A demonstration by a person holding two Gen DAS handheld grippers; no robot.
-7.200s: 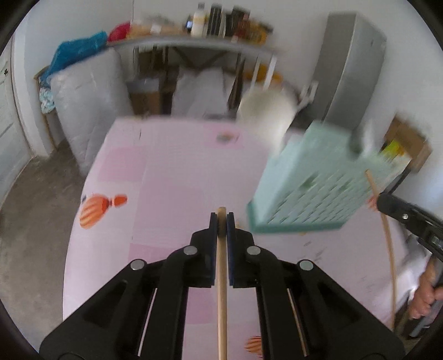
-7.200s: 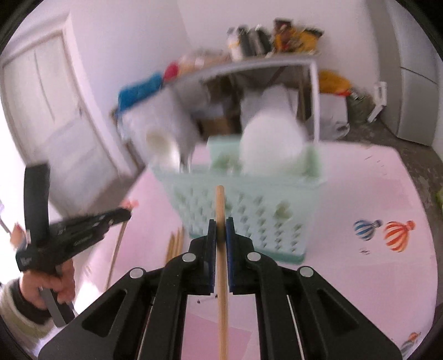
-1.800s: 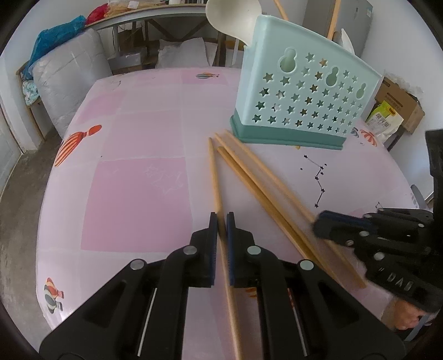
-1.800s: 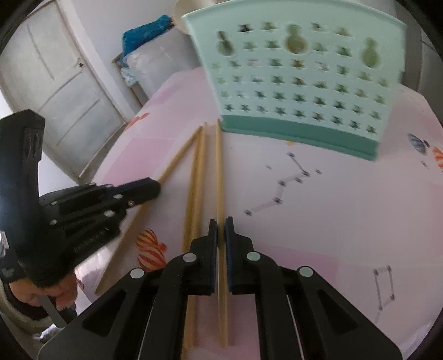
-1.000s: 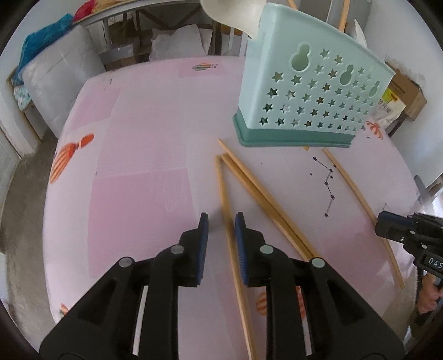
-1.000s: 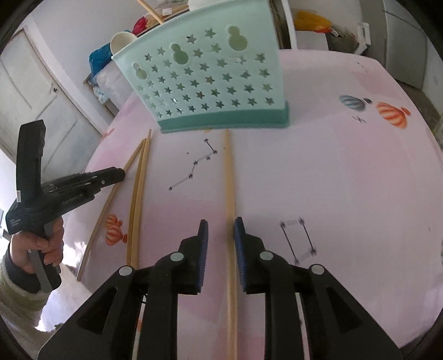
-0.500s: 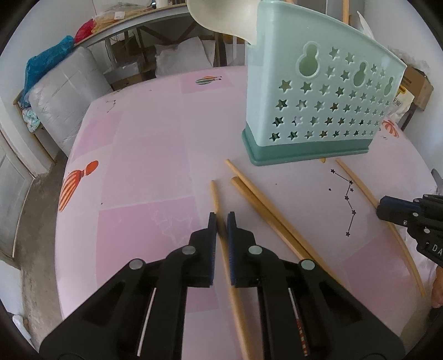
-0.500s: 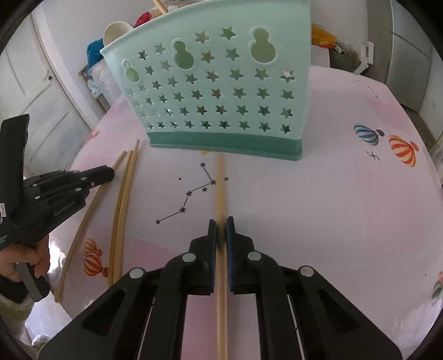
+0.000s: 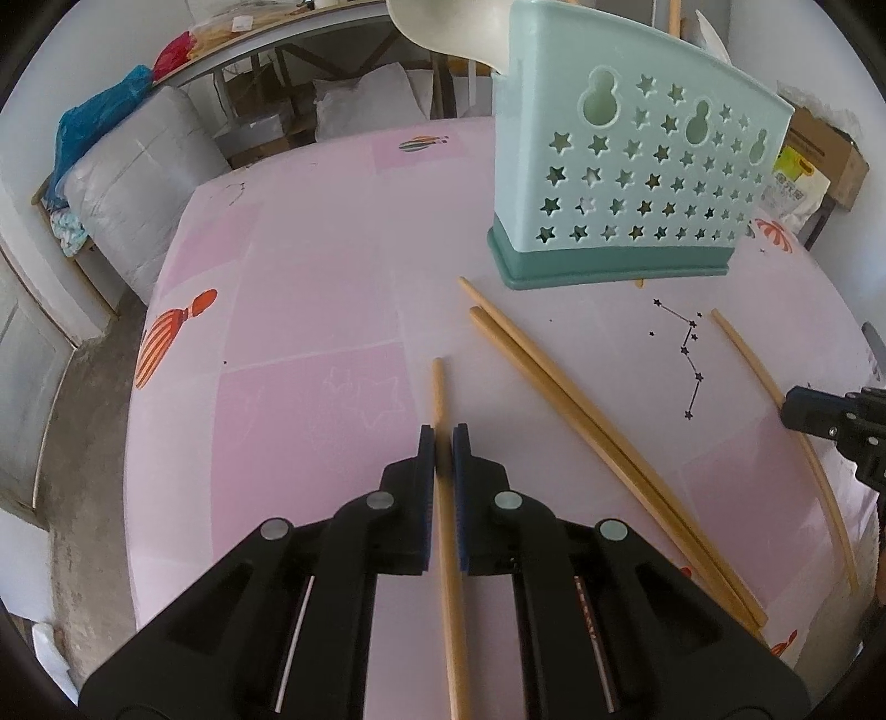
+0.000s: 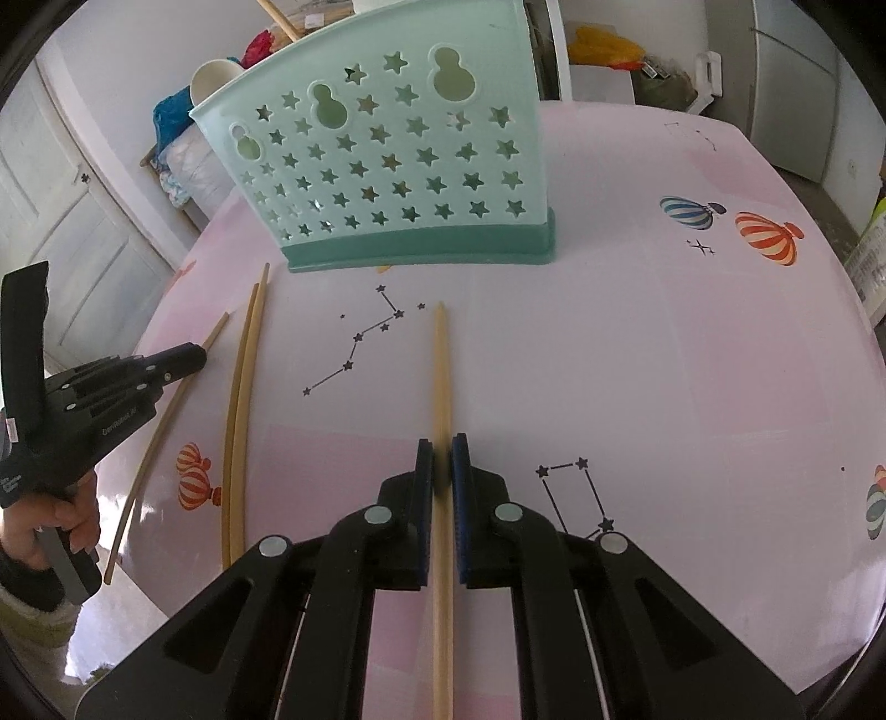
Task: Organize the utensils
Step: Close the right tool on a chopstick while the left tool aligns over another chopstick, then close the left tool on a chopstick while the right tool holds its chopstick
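Left wrist view: the left gripper [image 9: 443,437] pinches a pale wooden chopstick [image 9: 438,387]; the right gripper [image 10: 441,448] clamps another chopstick [image 10: 441,365] near the table's [image 10: 664,360] front edge.

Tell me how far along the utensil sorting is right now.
Partly done: the mint-green star-perforated plastic holder already has a white ladle and wooden sticks inside. In hand: left tongs and right tongs each grip one wooden chopstick. Left: the chopstick pair on the pink table.
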